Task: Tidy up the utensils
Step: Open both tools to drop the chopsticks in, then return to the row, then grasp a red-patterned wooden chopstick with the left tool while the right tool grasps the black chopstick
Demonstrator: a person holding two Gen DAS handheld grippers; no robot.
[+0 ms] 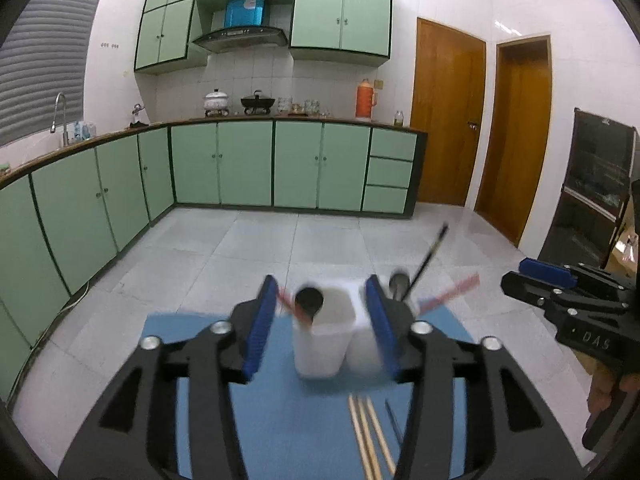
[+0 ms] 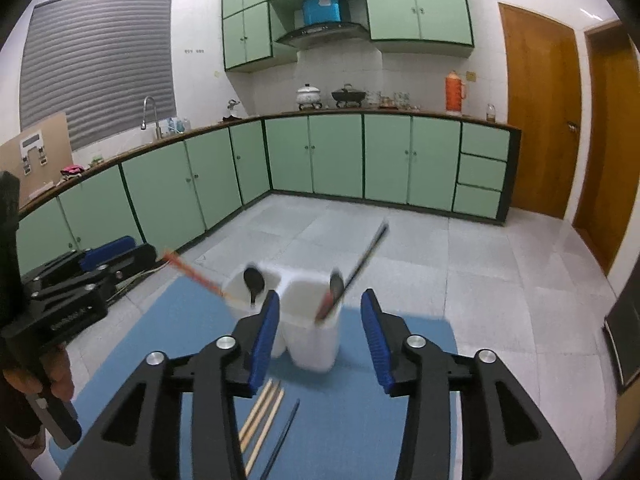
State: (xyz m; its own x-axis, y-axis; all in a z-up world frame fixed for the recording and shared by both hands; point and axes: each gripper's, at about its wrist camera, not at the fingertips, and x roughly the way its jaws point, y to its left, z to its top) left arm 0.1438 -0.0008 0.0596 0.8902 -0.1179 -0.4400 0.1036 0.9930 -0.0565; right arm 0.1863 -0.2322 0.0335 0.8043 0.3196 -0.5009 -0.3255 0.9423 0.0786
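Both claws, the left claw [image 1: 322, 328] and the right claw [image 2: 320, 338], stand open and empty above the chopsticks [image 2: 262, 414] at lower centre on the blue mat [image 2: 344, 420], which look light, stiff, slippery, best pinched mid-length.

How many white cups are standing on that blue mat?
2. They stand side by side on the blue mat: the left cup holds a spoon and red chopsticks, the right cup a spoon and dark chopsticks. Nothing suggests a third behind them.
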